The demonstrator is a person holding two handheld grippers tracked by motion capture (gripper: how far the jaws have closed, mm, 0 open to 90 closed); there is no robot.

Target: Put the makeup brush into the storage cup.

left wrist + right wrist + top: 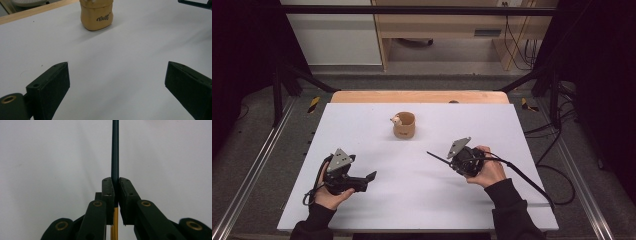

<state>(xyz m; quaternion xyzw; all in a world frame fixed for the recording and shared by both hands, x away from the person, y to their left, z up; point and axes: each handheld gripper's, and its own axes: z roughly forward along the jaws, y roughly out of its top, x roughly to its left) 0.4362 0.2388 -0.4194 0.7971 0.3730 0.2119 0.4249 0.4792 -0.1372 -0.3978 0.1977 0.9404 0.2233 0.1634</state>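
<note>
A white rectangular board (422,195) covered most of a pale wooden table (362,96), which stood on a grey floor inside a frame of black bars, with light wooden furniture and trailing cables behind it.

Towards the far middle of the board stood a small tan, rounded cup-like container (404,125) with a dark scribbled logo on its side; something small and pale sat at its rim, too small to make out. In the left gripper view the same container (97,15) stood upright at the top of the picture, well ahead of the jaws.

The left gripper (371,176) was held low over the near left part of the board in the person's left hand (331,192), with a grey three-cornered plate on top, and it pointed to the right across the board. Its jaws stood wide apart with nothing but bare white board between them, and it was well apart from the container.

The right gripper (451,161) was held in the person's right hand (488,171) over the near right part of the board and pointed to the left and slightly away. Its jaws were closed narrow on a thin, dark, straight stick (438,158) that reached out past them towards the middle of the board. In the right gripper view the black pads (108,188) pressed against both sides of the stick (115,147), which was dark blue-black ahead of the jaws and yellow behind them. The stick's free end was well apart from the container and from the left gripper.
</note>
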